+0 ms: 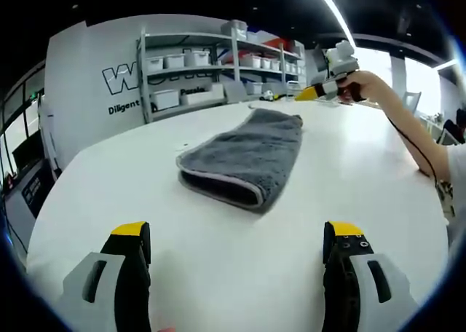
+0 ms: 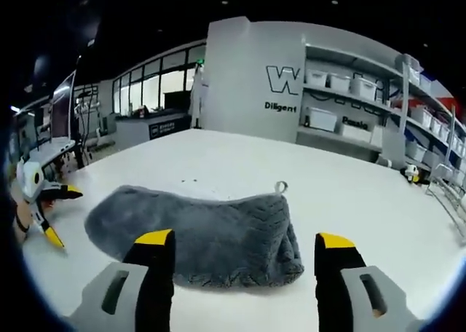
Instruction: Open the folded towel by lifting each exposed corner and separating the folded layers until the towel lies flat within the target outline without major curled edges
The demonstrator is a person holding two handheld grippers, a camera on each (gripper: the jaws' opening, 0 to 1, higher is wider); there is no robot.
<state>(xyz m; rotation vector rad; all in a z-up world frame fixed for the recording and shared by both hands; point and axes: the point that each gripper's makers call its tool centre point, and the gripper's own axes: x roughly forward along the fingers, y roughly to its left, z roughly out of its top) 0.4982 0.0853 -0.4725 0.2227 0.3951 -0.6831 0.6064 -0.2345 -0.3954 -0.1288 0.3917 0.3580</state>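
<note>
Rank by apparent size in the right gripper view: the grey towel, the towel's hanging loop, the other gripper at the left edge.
1. Grey towel, largest by far.
2. Left gripper at the left edge, farther from the camera, so its true size is unsure.
3. Hanging loop, smallest.

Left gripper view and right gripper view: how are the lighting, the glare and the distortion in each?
Left gripper view: strong glare from the windows washes out the table at the right; the towel stays sharp; the shelves bend. Right gripper view: even light, a soft shadow under the towel, curved table edge.
</note>
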